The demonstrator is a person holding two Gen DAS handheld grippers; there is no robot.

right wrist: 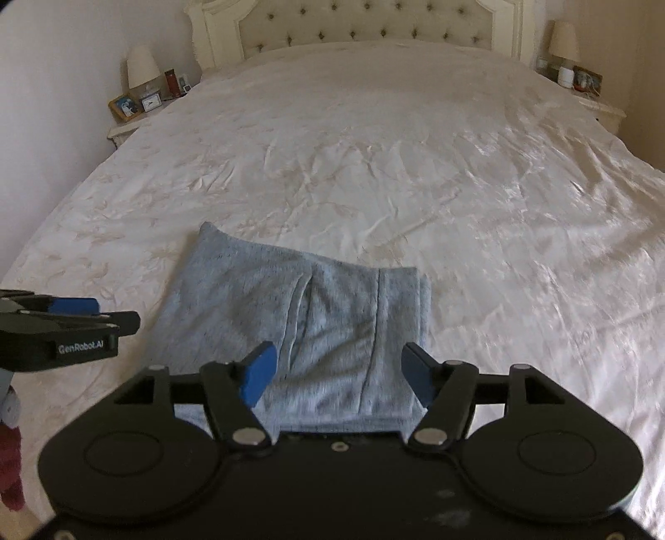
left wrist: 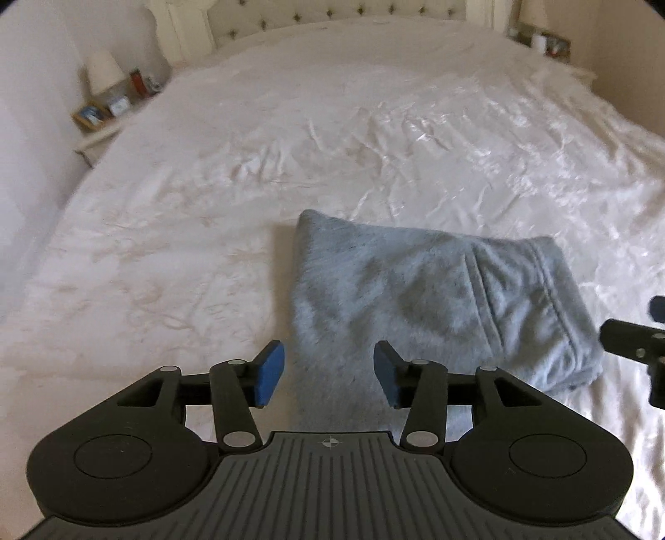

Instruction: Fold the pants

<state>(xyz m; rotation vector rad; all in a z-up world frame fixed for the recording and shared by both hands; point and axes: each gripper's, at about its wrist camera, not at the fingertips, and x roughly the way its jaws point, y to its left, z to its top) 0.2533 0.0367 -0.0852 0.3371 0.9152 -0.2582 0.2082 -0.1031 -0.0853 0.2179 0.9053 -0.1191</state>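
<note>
- While the grey pants point(left wrist: 440, 307) lie folded into a compact rectangle on the near part of the bed point(left wrist: 208, 216), both tools hang above them.
- Left gripper point(left wrist: 329, 376): blue fingers point(left wrist: 270, 374) spread apart with nothing between them, over the pants' near left edge.
- Right gripper point(right wrist: 340, 376): fingers point(right wrist: 259, 374) parted wider, empty, above the pants' near right part.
- Bed cover is white and creased; nightstands with lamps point(right wrist: 142, 68) flank the far tufted headboard point(right wrist: 357, 25).
</note>
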